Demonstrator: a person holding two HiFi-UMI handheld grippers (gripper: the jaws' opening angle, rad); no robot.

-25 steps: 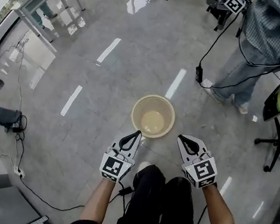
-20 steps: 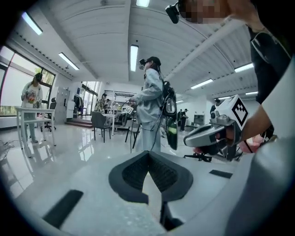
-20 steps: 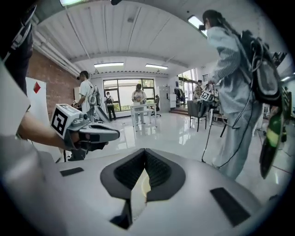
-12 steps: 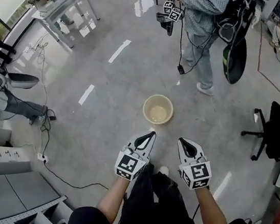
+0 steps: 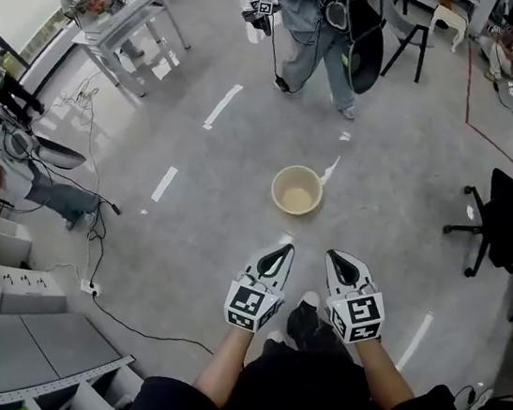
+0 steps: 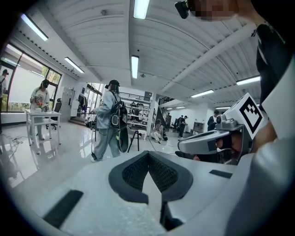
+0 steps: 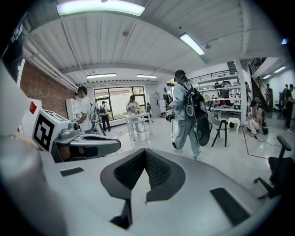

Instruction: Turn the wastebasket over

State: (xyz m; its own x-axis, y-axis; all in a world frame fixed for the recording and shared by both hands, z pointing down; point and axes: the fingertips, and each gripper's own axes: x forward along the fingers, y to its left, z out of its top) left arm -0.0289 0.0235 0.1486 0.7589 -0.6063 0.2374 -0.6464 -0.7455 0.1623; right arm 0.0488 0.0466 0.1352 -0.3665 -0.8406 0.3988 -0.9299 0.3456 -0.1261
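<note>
While wastebasket sits mouth-up on floor, we hold left gripper and right gripper clear, fingers pressed together, empty: fits pre-flip or post-flip.

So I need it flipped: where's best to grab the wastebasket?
Probably its near rim, coming from above: the wastebasket stands upright on the floor, mouth open upward, so one jaw can slip inside the thin wall.
</note>
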